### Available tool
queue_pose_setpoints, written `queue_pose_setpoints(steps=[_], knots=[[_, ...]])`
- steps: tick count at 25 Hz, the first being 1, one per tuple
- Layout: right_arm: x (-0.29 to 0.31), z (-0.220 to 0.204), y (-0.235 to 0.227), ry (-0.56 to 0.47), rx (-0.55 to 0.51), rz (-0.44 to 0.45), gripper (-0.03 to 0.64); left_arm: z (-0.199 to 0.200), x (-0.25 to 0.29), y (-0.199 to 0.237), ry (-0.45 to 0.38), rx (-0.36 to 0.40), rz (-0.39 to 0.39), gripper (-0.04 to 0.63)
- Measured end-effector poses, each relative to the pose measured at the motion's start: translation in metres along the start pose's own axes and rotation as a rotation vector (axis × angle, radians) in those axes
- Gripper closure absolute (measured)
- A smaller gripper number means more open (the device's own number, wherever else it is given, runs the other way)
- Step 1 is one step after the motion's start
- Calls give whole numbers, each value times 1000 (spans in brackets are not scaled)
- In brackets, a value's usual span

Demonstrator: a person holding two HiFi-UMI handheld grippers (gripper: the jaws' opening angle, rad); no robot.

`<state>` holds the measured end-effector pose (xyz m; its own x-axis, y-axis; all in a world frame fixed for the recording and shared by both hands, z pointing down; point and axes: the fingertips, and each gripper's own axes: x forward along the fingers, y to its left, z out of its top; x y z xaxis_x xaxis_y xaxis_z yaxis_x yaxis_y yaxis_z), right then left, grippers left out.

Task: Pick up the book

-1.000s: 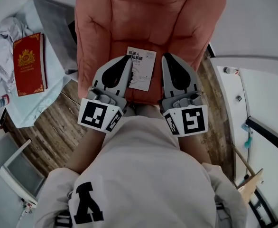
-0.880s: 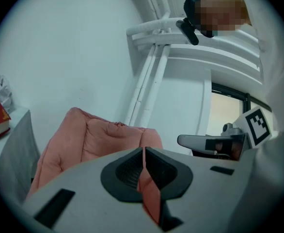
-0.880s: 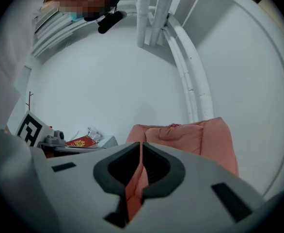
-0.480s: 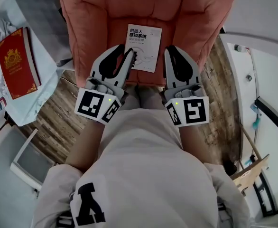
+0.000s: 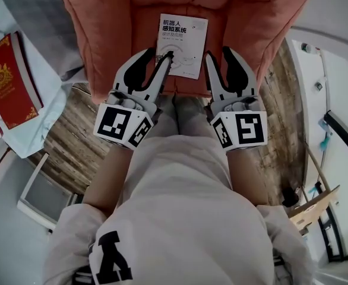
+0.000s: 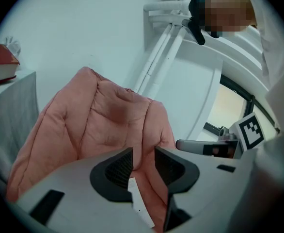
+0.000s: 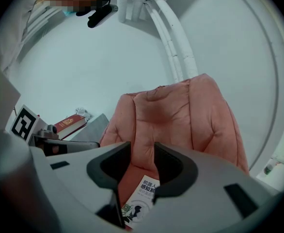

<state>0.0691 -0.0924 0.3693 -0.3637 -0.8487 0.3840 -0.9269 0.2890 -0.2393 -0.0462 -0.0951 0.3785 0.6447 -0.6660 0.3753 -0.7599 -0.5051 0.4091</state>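
A white book (image 5: 182, 45) with dark print lies flat on the seat of a pink padded chair (image 5: 103, 28). My left gripper (image 5: 156, 57) hovers at the book's near left corner, and its inner finger overlaps the book's edge in the head view. At the book's near right corner is my right gripper (image 5: 222, 55). The jaws of both have just been opening and hold nothing. The left gripper (image 6: 143, 161) looks at the chair back, with a strip of the book (image 6: 141, 208) below it. Under the right gripper (image 7: 142, 159) the book's cover (image 7: 141, 204) shows.
A red book (image 5: 6, 88) lies on a pale side table (image 5: 40, 129) left of the chair. Wooden floor (image 5: 82, 117) surrounds the chair. White furniture (image 5: 340, 88) stands at the right. A white frame (image 7: 171, 38) and another person stand behind the chair.
Both grippers have sunk toward the seat and closed in on the book's near corners. Their jaws, shut a second ago, now stand apart.
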Motion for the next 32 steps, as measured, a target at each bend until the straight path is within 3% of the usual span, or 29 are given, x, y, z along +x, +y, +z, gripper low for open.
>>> queue_pose_setpoints(steps=[8, 20, 32], knots=[[13, -48, -9, 101, 25, -51, 444, -30, 6, 26, 18, -33, 47, 451], [26, -100, -11, 198, 72, -54, 436, -82, 19, 44, 105, -95, 63, 449], [42, -151, -21, 278, 132, -90, 423, -123, 38, 59, 206, -88, 69, 449]])
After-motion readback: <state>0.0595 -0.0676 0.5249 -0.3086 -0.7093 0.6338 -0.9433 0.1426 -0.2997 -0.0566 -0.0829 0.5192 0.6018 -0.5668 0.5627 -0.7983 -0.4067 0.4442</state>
